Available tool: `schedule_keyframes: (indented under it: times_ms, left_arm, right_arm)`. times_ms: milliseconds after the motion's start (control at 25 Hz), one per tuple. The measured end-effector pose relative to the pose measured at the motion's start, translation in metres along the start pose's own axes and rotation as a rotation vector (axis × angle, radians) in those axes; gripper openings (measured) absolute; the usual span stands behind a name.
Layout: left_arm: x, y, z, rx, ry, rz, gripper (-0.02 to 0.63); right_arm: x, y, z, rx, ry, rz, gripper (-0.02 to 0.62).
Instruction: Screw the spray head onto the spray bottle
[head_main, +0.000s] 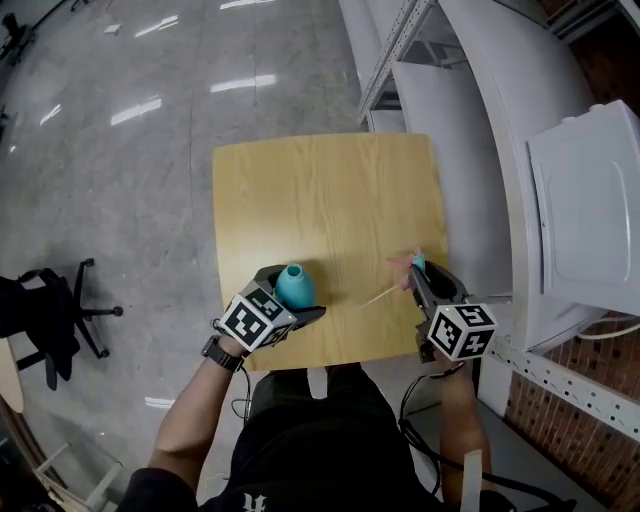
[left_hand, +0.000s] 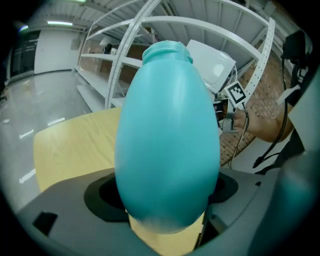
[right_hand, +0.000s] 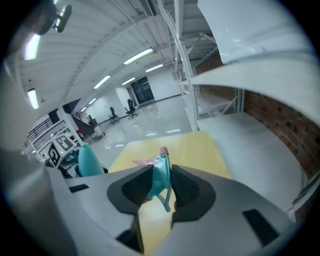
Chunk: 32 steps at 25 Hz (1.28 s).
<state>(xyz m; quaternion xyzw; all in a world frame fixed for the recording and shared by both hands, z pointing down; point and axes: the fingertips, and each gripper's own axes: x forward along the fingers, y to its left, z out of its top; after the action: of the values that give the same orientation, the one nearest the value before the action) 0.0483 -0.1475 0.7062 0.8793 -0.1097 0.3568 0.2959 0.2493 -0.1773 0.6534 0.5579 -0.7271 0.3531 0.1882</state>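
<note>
Our left gripper (head_main: 292, 297) is clamped on the bottle (left_hand: 167, 140). Its pads sit on the lower belly, so the open threaded neck (left_hand: 167, 50) points up and clear of the jaws, free to take the head. Our right gripper (right_hand: 160, 186) is closed narrow on the spray head (right_hand: 160, 172) and pinches its teal body between the pads. Pink parts show past the jaws, and the thin tube (head_main: 380, 297) slants out toward the bottle in the head view. We judge this grip leaves the collar free to turn on the neck.

The two pieces are held apart near the lower edge of the head view, bottle at lower centre and head to its right. Nothing is joined yet, and the tube has still to go into the neck.

Beneath both lies a small table (head_main: 330, 190) of pale wood. Around it is a glossy grey floor (head_main: 120, 150) streaked with lamp reflections, with a black chair (head_main: 60, 310) at the left edge. White shelving (head_main: 400, 40) fills the upper right, a white machine (head_main: 590, 200) stands at the right, and a brick wall (head_main: 570, 400) shows in the lower right corner.
</note>
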Motion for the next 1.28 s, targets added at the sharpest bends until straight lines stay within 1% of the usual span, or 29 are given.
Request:
schedule_keyframes:
  times_ms: [80, 160, 280, 400, 480, 560, 680, 840, 960, 1080, 1280]
  left_arm:
    - [-0.008, -0.022, 0.004, -0.026, 0.059, -0.086, 0.428]
    - [-0.018, -0.043, 0.006, -0.014, 0.127, -0.158, 0.428]
    - [-0.04, -0.085, 0.008, 0.049, 0.219, -0.297, 0.428]
    - [-0.064, -0.124, 0.018, 0.12, 0.268, -0.453, 0.428]
    - [-0.077, -0.142, 0.024, 0.167, 0.294, -0.507, 0.428]
    - [-0.086, -0.153, 0.028, 0.21, 0.321, -0.519, 0.428]
    - [-0.095, -0.164, 0.032, 0.26, 0.346, -0.509, 0.428]
    - [-0.104, -0.174, 0.034, 0.297, 0.347, -0.494, 0.428]
    - [-0.105, -0.177, 0.038, 0.307, 0.33, -0.473, 0.428]
    - [-0.104, -0.179, 0.046, 0.308, 0.301, -0.446, 0.428]
    - [-0.105, -0.184, 0.066, 0.338, 0.253, -0.393, 0.428]
  right_arm:
    - [-0.034, 0.02, 0.039, -0.066, -0.079, 0.032, 0.118]
    - [-0.069, 0.042, 0.079, -0.152, -0.161, 0.062, 0.119]
    - [-0.121, 0.077, 0.133, -0.28, -0.289, 0.098, 0.12]
    - [-0.162, 0.109, 0.182, -0.411, -0.432, 0.141, 0.12]
    - [-0.182, 0.127, 0.204, -0.484, -0.503, 0.16, 0.12]
    - [-0.197, 0.143, 0.217, -0.538, -0.551, 0.173, 0.119]
    - [-0.217, 0.163, 0.23, -0.595, -0.618, 0.18, 0.12]
    - [-0.23, 0.188, 0.234, -0.662, -0.669, 0.183, 0.12]
    - [-0.229, 0.202, 0.229, -0.7, -0.667, 0.199, 0.12]
    - [-0.223, 0.216, 0.214, -0.745, -0.648, 0.223, 0.119]
    - [-0.205, 0.253, 0.189, -0.812, -0.674, 0.308, 0.12]
